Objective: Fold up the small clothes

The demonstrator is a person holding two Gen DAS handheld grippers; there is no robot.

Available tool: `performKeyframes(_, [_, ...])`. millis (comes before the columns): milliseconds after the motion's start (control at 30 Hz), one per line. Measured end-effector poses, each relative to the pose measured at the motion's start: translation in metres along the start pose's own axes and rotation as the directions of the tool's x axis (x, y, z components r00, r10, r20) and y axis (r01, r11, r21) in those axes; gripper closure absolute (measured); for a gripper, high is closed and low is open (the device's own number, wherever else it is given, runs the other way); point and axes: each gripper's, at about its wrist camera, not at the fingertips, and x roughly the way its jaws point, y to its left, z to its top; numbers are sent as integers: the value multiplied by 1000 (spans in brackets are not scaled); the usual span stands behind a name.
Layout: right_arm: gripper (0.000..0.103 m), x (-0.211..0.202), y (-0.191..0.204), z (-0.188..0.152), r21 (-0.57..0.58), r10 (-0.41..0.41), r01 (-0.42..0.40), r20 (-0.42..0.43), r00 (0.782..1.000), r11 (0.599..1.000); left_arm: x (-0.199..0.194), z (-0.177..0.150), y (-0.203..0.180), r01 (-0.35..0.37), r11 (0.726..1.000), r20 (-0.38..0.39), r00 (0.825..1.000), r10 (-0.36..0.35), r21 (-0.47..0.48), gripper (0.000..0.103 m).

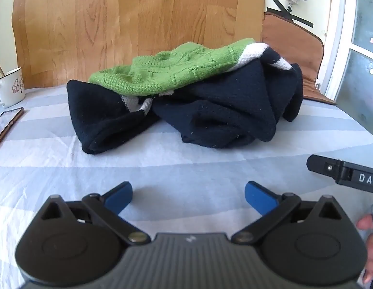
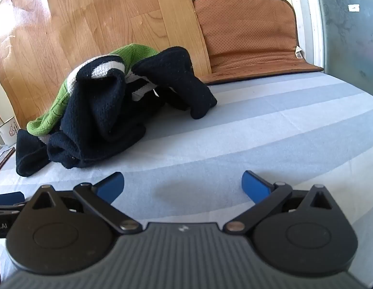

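Item: crumpled navy, green and white knitted garment point(image 1: 186, 96), heaped unfolded on striped sheet point(image 1: 162, 163). Left gripper point(image 1: 188, 192) and right gripper point(image 2: 182, 185): jaws wide, empty. Folding not begun.

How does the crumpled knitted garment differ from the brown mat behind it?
The garment is a bunched heap of navy, green and white knit; the brown mat is one colour, smooth and dotted with tiny holes. The garment lies wholly on the striped sheet; the mat leans up against the wall. Neither is touched by a gripper.
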Motion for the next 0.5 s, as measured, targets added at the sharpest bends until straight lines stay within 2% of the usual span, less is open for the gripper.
performKeyframes(300, [0, 0, 0, 0, 2, 1, -1, 2, 1000, 1000, -6, -2, -6, -47, 999, 35, 998, 47, 18, 0])
performKeyframes(500, [0, -4, -1, 0, 13, 3, -4, 21, 1000, 1000, -14, 2, 1, -68, 998, 77, 995, 68, -14, 0])
